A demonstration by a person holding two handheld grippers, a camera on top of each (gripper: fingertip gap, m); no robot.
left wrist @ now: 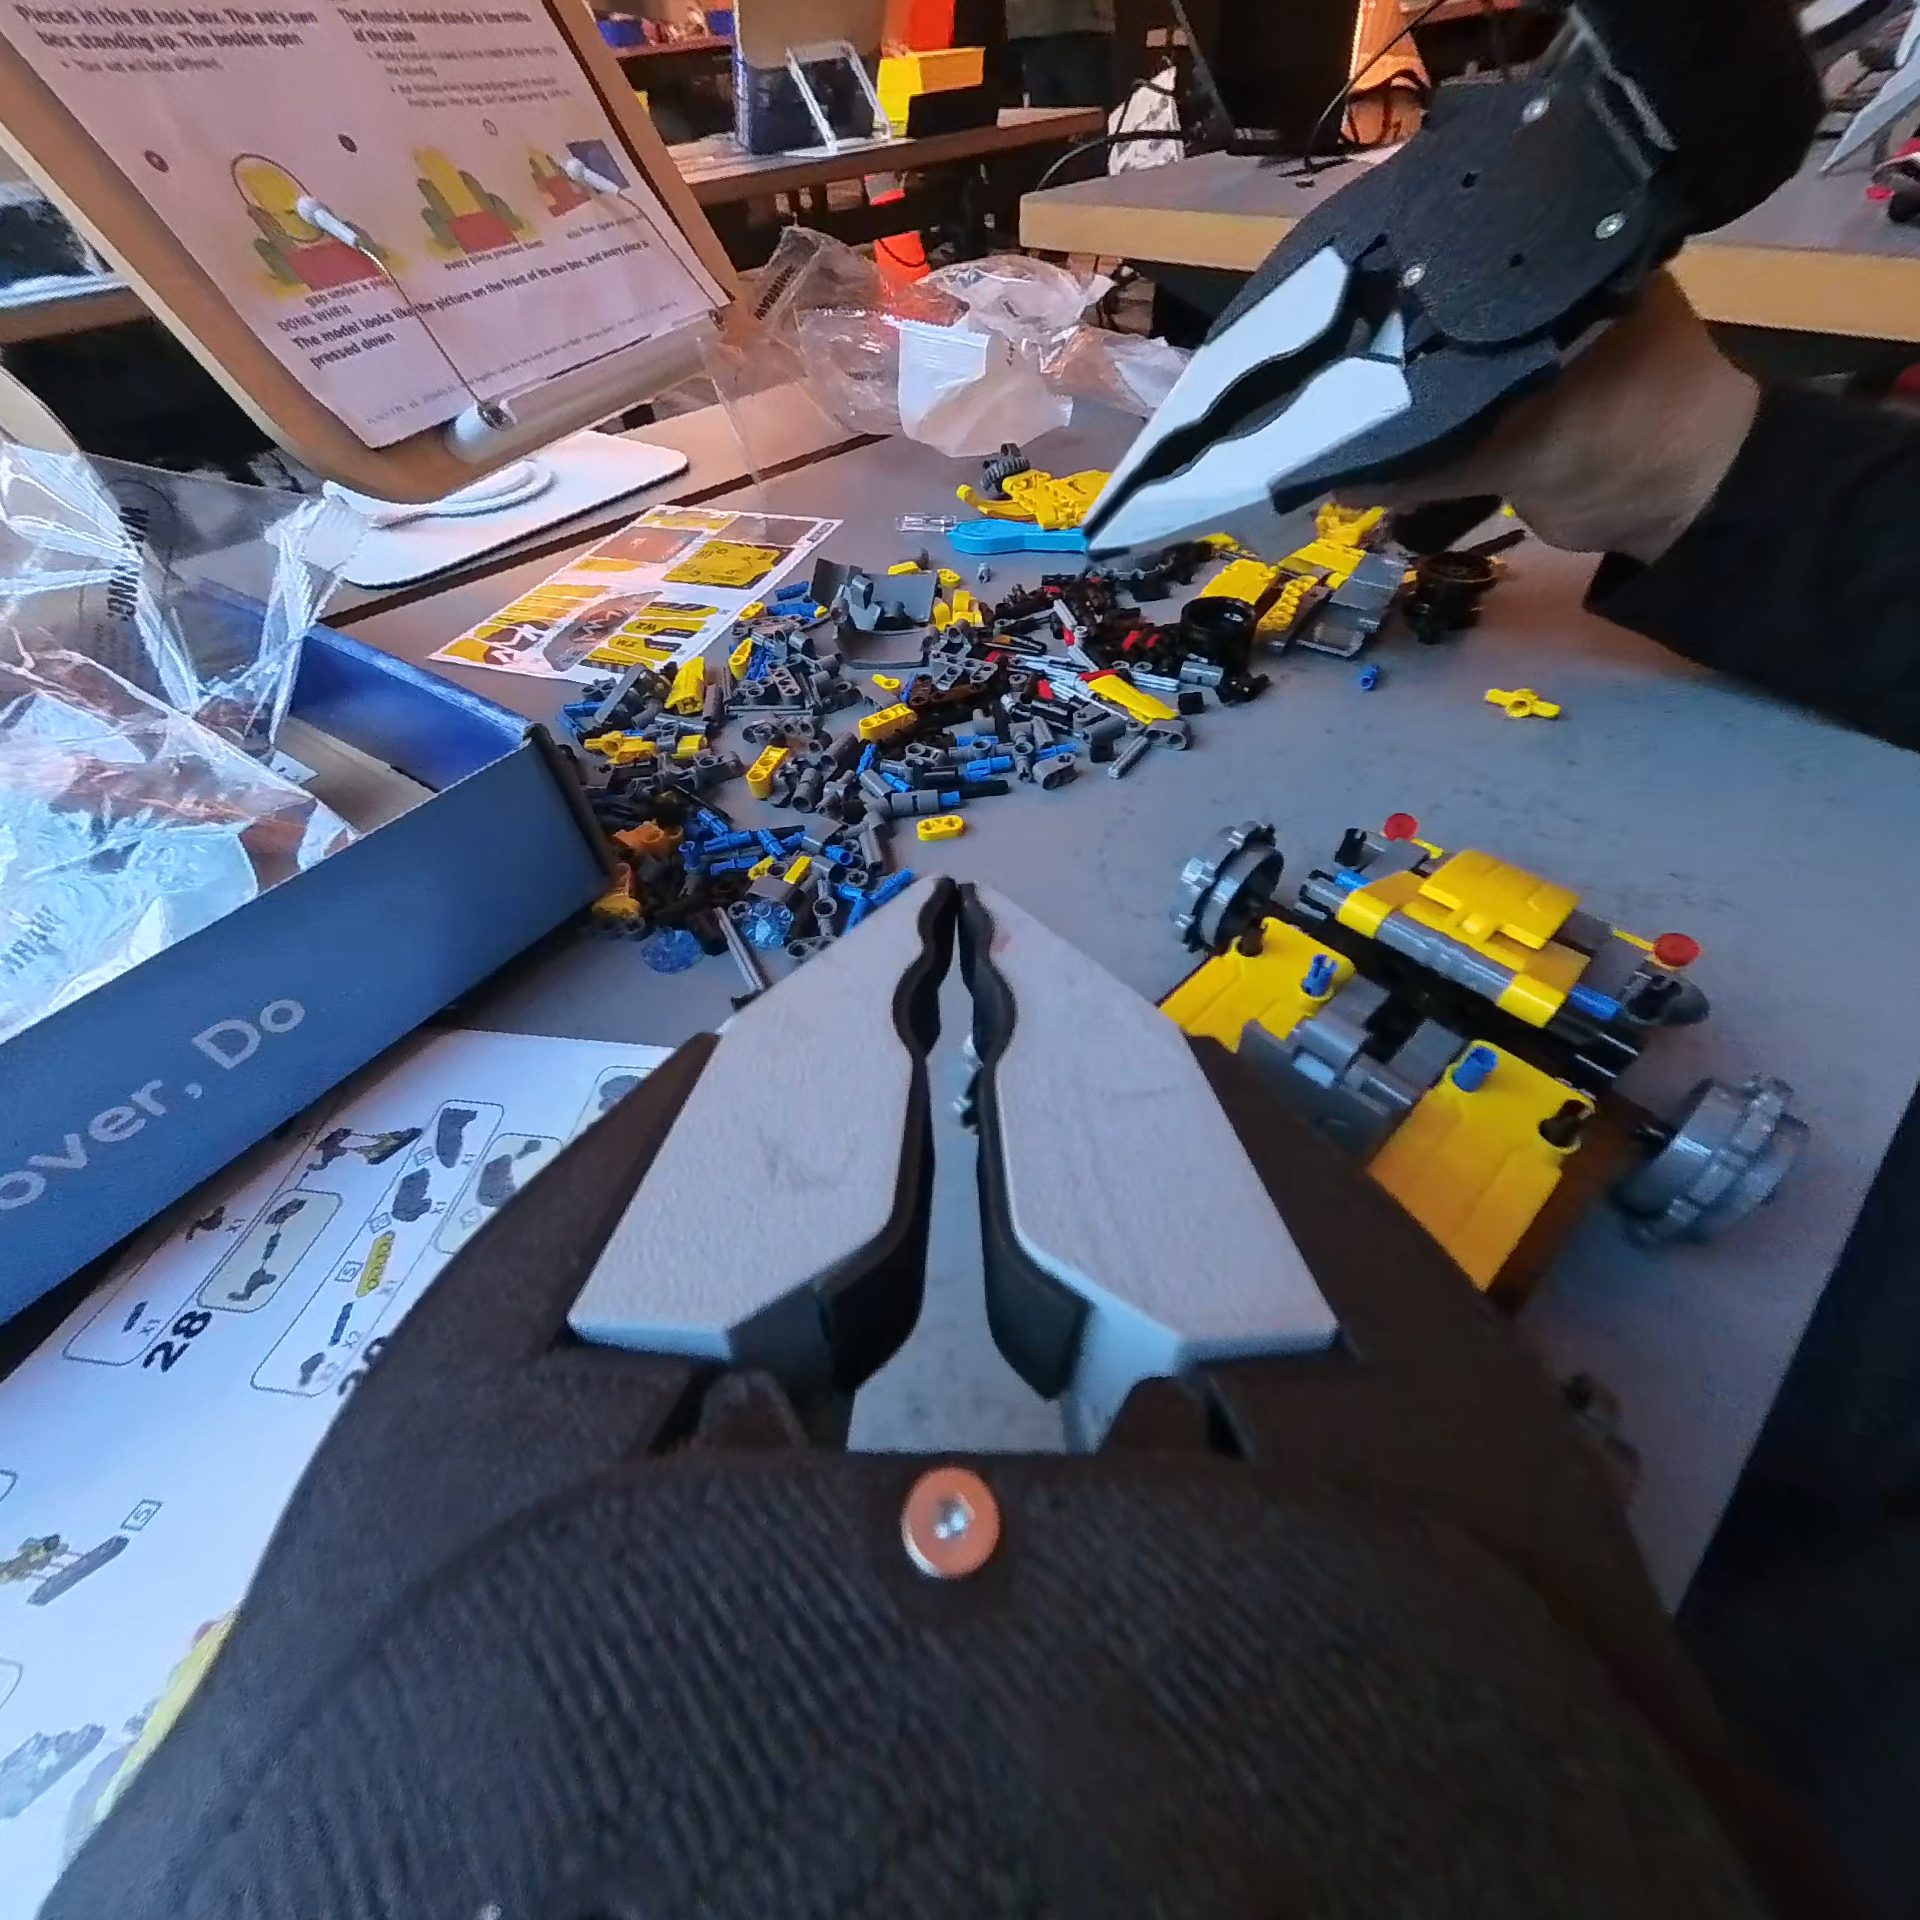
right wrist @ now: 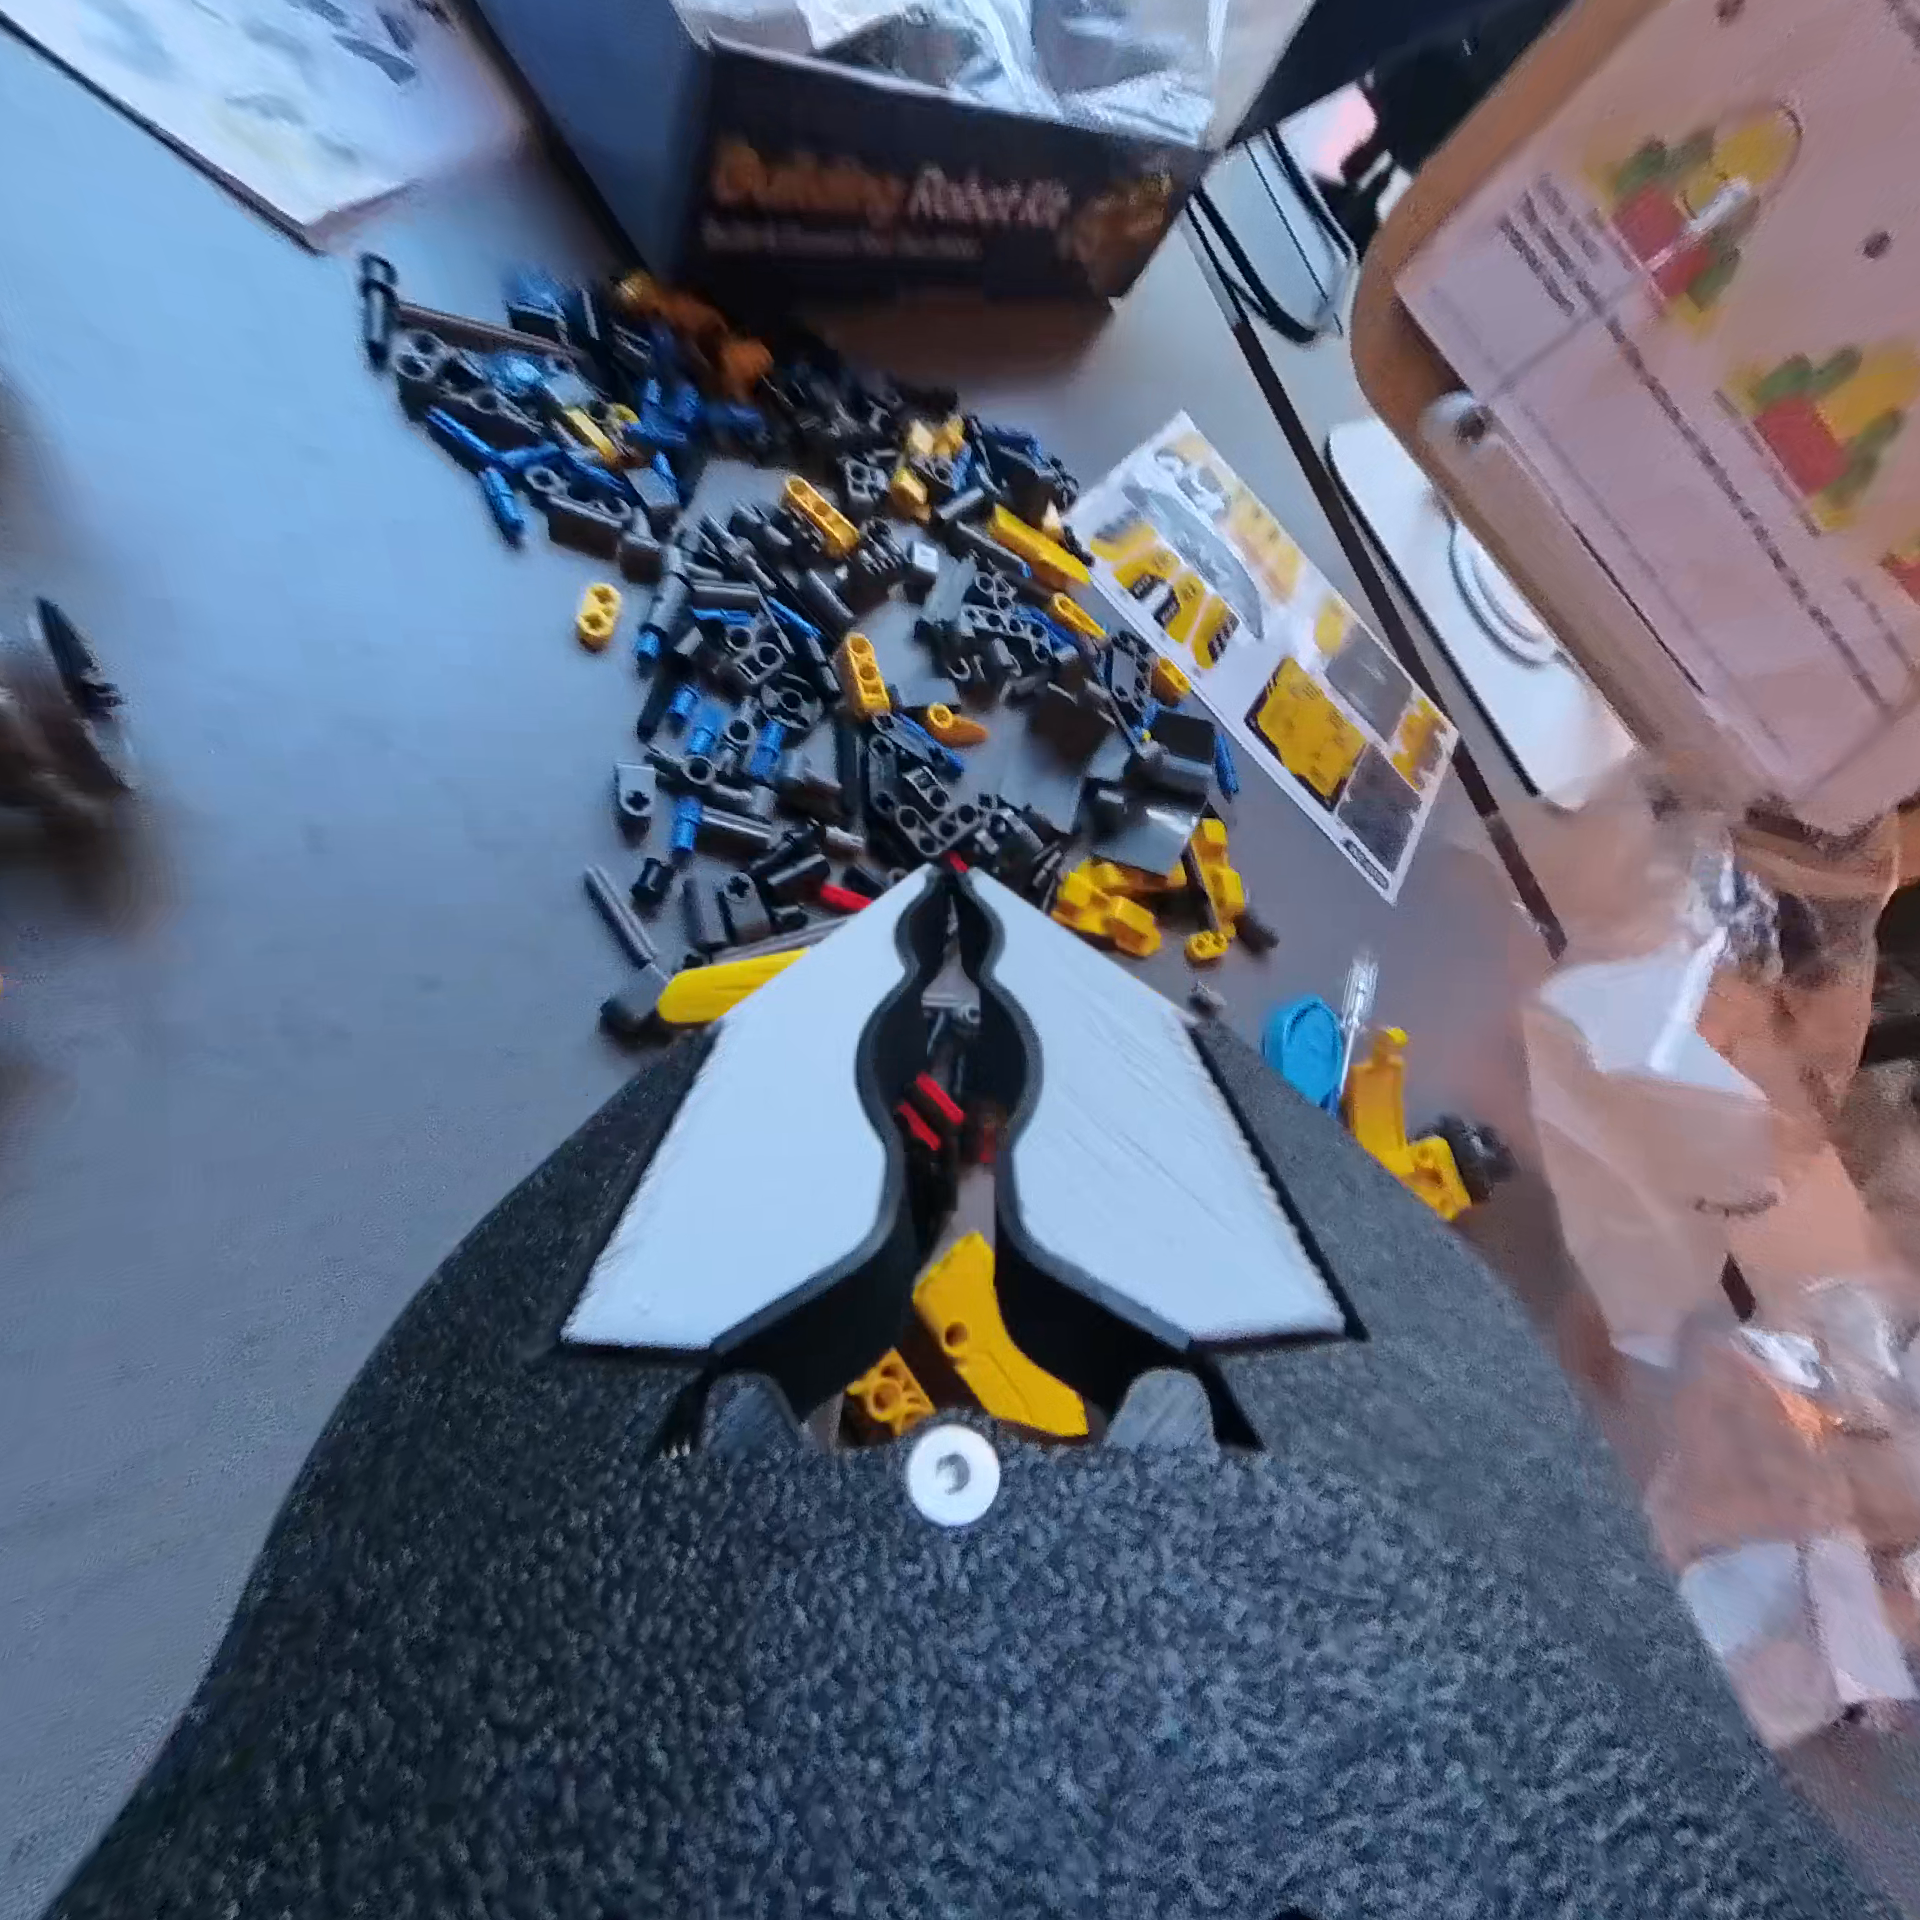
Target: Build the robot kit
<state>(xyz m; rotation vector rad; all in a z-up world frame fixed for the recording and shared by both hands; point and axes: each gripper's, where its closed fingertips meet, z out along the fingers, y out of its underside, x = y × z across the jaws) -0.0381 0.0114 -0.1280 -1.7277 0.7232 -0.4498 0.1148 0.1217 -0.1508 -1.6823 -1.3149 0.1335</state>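
Note:
My left gripper (left wrist: 956, 896) is shut and empty, low over the grey table (left wrist: 1558, 790), just in front of a pile of small blue, black, grey and yellow building parts (left wrist: 883, 727). A half-built yellow and grey vehicle (left wrist: 1455, 1018) with grey wheel hubs lies to its right. My right gripper (right wrist: 951, 883) is shut with its tips down at the far edge of the pile (right wrist: 831, 675), near small red and black pins. Whether it grips one I cannot tell. It also shows in the left wrist view (left wrist: 1101, 540), beside a light blue tool (left wrist: 1008, 537).
A blue cardboard box (left wrist: 312, 935) with clear plastic bags stands at the left. An open instruction booklet (left wrist: 260, 1247) lies by it. A sticker sheet (left wrist: 644, 592) lies behind the pile. A wooden stand with a printed sheet (left wrist: 416, 208) and crumpled bags (left wrist: 966, 353) are at the back. One gripper's finger ends stand about 20 centimeters off the other's.

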